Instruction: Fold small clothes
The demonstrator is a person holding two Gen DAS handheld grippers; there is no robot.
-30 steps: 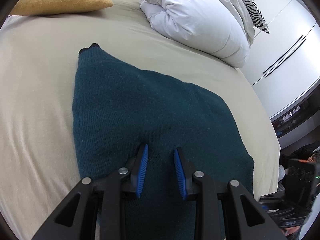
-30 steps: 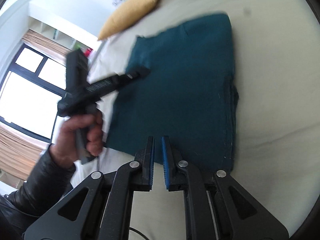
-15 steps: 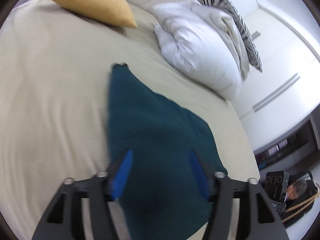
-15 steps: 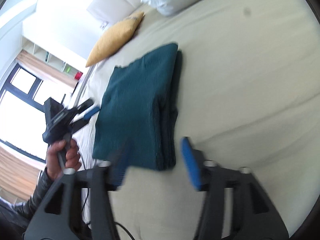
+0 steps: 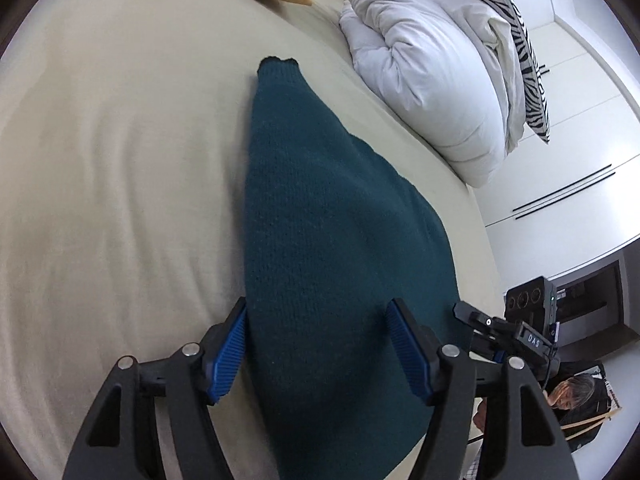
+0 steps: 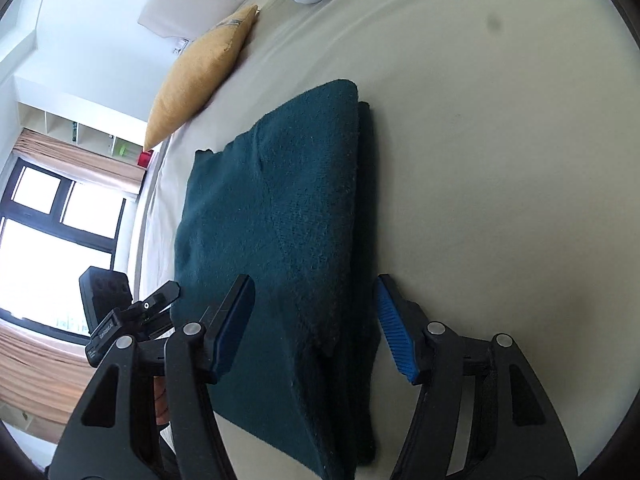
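Note:
A dark teal knitted garment (image 5: 332,248) lies folded flat on the beige bed sheet (image 5: 112,168). It also shows in the right wrist view (image 6: 272,232), with stacked folded layers along its right edge. My left gripper (image 5: 320,344) is open, its blue pads straddling the garment's near end just above it. My right gripper (image 6: 316,328) is open too, its jaws spread over the near folded edge. Neither holds anything. The left gripper also shows in the right wrist view (image 6: 132,316) at the left, beside the garment.
A white duvet (image 5: 432,64) and a zebra-print pillow (image 5: 516,28) are piled at the head of the bed. A mustard cushion (image 6: 200,72) lies near the headboard. White wardrobe doors (image 5: 580,184) stand past the bed edge. A window (image 6: 52,232) is on the left.
Both grippers have opened wide: the right was shut and the left narrowly open a second ago. Both have moved so their jaws straddle the folded garment's near end.

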